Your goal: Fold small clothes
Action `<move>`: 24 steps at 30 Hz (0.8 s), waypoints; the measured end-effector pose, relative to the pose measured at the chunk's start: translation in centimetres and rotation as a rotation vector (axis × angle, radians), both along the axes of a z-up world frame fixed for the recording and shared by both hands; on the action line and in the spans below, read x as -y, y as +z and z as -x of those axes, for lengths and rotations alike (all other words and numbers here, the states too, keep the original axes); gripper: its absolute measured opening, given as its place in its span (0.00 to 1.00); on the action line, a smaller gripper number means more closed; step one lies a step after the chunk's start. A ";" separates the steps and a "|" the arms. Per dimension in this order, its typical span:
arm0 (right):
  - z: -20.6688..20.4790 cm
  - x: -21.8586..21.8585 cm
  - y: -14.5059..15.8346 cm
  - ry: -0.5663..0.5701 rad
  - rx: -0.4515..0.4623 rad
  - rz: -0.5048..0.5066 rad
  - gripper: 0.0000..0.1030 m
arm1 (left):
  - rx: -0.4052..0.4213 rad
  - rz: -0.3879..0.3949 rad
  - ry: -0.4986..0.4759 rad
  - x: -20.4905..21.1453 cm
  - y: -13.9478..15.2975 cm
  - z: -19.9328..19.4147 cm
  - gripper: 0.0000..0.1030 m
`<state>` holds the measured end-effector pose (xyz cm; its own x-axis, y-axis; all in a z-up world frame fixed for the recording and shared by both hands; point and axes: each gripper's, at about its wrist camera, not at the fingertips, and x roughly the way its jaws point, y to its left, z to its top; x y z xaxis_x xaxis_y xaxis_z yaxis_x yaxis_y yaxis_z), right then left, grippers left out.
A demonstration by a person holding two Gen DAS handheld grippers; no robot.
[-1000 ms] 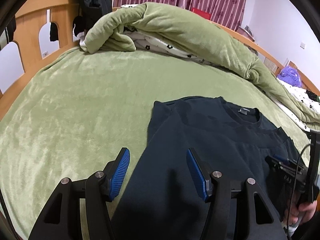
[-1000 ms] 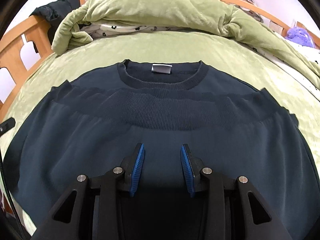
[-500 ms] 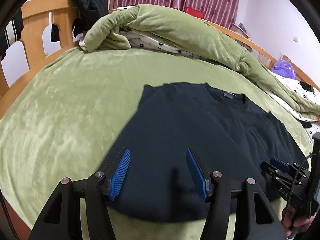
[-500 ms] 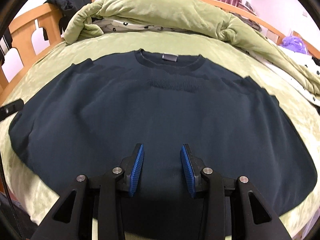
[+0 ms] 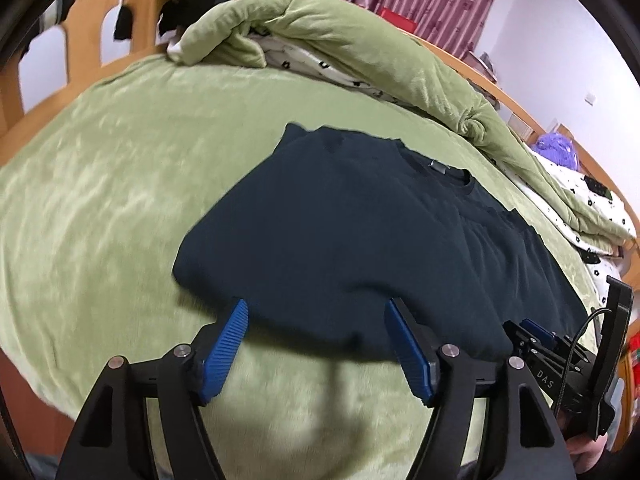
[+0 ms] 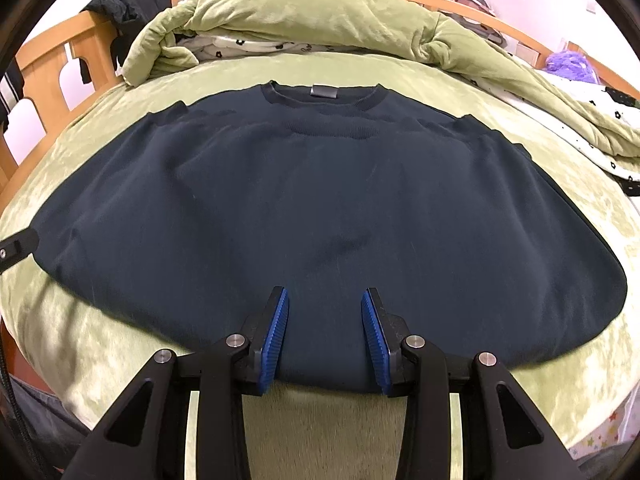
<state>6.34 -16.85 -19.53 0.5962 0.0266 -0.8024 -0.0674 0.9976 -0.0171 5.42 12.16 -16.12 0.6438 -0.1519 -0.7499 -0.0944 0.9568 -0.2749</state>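
Right wrist view: a dark sweater [image 6: 320, 200] lies flat on the green bed [image 6: 100, 340], both hand-held grippers, right [image 6: 324, 320] and left [image 5: 316, 324], released at its near hem, left just widened; next, likely pinching that hem to fold.

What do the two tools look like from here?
Both match: the left tool and right tool have black angular arms with silver pivot screws and ribbed blue pads. In the left wrist view, the right tool's body shows white lettering and a thin black cable.

Rumpled green duvet [image 6: 320, 16], wooden bedframe [image 6: 76, 40].
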 end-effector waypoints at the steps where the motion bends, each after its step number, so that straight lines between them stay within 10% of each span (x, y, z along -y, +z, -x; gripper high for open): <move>1: 0.3 -0.1 -0.1 0.000 -0.002 0.007 0.37 | -0.006 0.007 0.004 -0.1 -0.3 0.2 0.67; 24: 2.0 3.8 3.4 -0.060 0.019 -0.072 0.34 | -0.015 0.298 0.097 -3.1 -5.4 -4.3 0.66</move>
